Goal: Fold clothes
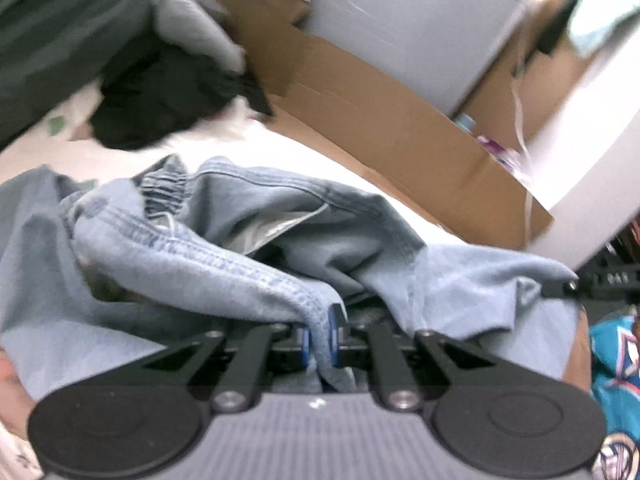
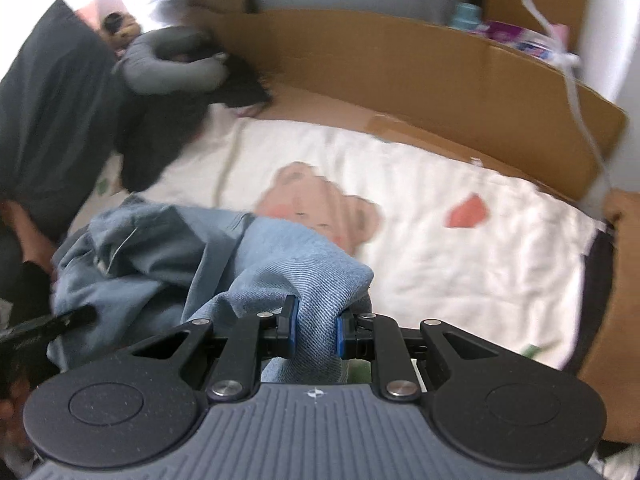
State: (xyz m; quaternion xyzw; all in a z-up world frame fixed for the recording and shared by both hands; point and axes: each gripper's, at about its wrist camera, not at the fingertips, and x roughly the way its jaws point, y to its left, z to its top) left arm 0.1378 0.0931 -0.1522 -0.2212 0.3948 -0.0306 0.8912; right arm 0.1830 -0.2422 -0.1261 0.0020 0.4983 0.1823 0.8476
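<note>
1. Looked down on a bed under a white blanket printed with a pale brown bear and a red patch
2. Saw brown cardboard standing along the far edge of that blanket, with a grey wall behind it
3. Noted dark clothes heaped at the far left corner, a rolled grey garment lying on top of them; too blurred to name further
4. Found the light blue denim garment bunched on the near left part of the blanket, partly lifted, its stitched seams and a pale inner lining showing in the left wrist view
5. Had the left claw clenched on a narrow stitched fold of that denim, blue pads pressed close on both sides of the cloth
6. Had the right claw likewise grasping a thicker bunch of the same denim, fabric filling the gap between its pads and draping over the fingers
7. Caught the right claw's black tip poking out from under the denim at the right of the left wrist view
8. Glimpsed a teal printed fabric at the right edge of the left wrist view, just beside the denim
9. Made out a teal bottle cap and purple packaging behind the cardboard
</note>
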